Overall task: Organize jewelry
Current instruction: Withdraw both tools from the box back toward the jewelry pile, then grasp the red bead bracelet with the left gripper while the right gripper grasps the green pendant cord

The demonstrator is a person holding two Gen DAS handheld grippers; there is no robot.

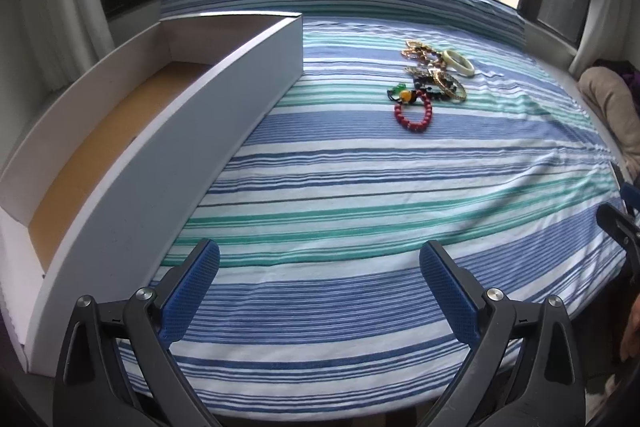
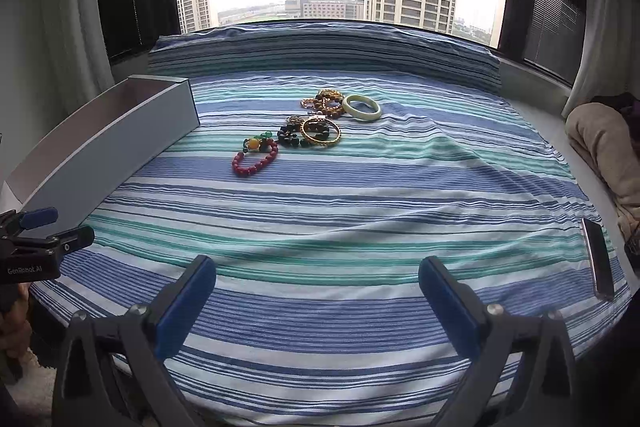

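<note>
Both claws are wide open and holding nothing right now. The left claw [image 1: 320, 283] hovers low over the near edge of the striped cloth [image 1: 340, 195], with its blue pads [image 1: 192, 287] spread far apart, and the right claw [image 2: 318, 297] is in pretty much the same pose on its side. So nothing's grabbed yet; I'd call this the very start, lining up for the first pick

Further out, the jewelry sits in one loose cluster well ahead of both claws, toward the window end. Nearest is the red bead bracelet [image 2: 255, 158], touching a little green and amber beaded piece [image 2: 256, 143]. Behind that is a gold bangle [image 2: 321, 131] lying over some dark beads [image 2: 292, 138], then a brownish bead pile [image 2: 324, 103], with the pale jade-looking bangle [image 2: 361, 107] just beside it. The long white box [image 1: 168, 131] runs along the left side, open on top and empty as far as I can see

My take: go for the red bracelet first since it's closest and mostly free of the tangle. Come in low, pinch one side of the loop rather than trying to straddle it, and lift slowly in case the green piece tags along. The left claw is nearer the box, so it makes sense for the drop. That cloth is wrinkly and could snag if you dig in
</note>
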